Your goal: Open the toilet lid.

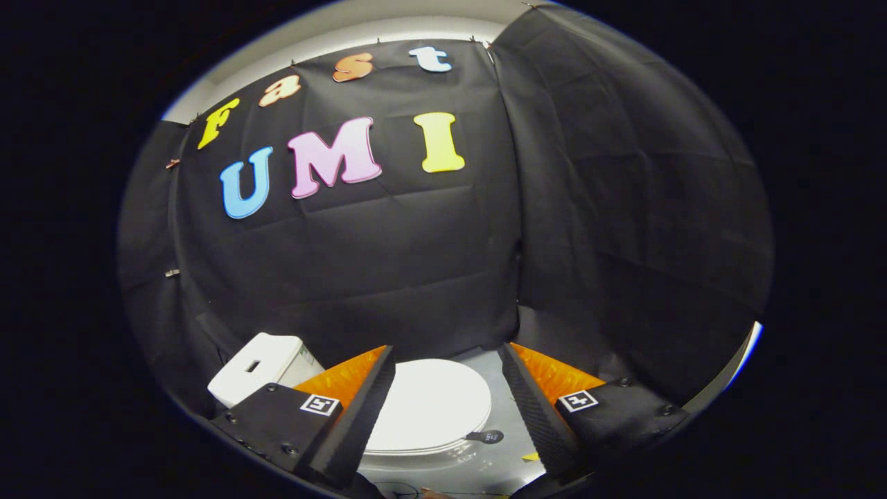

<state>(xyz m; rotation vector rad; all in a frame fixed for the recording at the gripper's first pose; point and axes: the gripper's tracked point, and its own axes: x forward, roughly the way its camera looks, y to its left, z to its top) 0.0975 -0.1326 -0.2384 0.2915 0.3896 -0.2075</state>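
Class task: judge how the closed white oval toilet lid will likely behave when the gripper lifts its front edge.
The white oval toilet lid looks rigid, so it likely swings up whole, probably hinged near the white tank. Its glossy surface may be slippery. The open gripper hasn't touched it.

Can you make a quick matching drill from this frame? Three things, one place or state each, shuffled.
Things:
1. toilet lid
2. tank
3. gripper

States:
A. open, fingers spread apart, touching nothing
B. down flat, closed, seen between the fingers
C. beside the closed lid, beyond one finger

Pairs: 1-B, 2-C, 3-A
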